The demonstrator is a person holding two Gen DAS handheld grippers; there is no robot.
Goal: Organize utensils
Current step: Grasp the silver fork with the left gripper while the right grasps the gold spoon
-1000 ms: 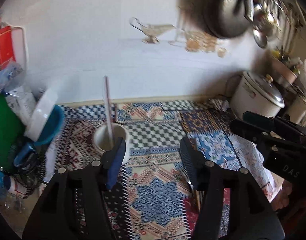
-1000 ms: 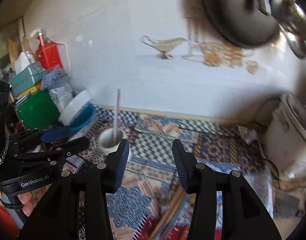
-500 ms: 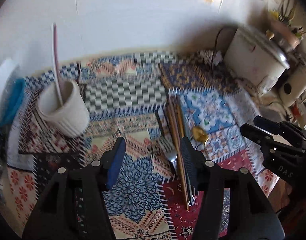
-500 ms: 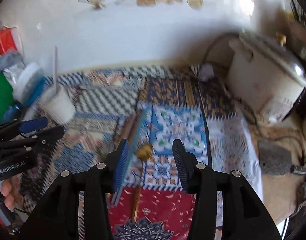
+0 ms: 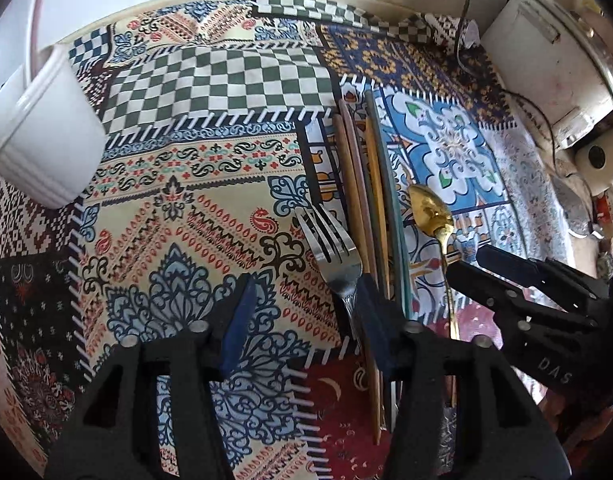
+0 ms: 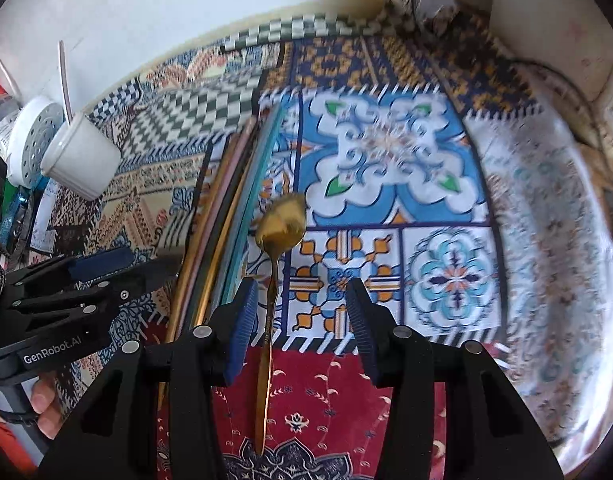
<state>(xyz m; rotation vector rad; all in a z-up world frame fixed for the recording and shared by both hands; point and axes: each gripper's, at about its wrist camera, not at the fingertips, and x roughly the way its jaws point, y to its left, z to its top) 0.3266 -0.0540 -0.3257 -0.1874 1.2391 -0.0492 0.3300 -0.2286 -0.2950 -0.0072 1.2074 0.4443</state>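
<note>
On the patterned cloth lie a silver fork, several long chopsticks and a gold spoon. My left gripper is open, low over the cloth, the fork's neck at its right finger. My right gripper is open over the gold spoon, whose handle runs beside the left finger. The chopsticks lie left of it. A white cup with one pink stick stands at the left; it also shows in the right wrist view.
A white rice cooker with its cord stands at the back right against the wall. A white perforated lid and other clutter sit at the far left. The patterned cloth covers the surface.
Both grippers have tilted down and dropped closer to the cloth. The utensils now fill the view, and the right gripper has come over the gold spoon. Both stay open.
</note>
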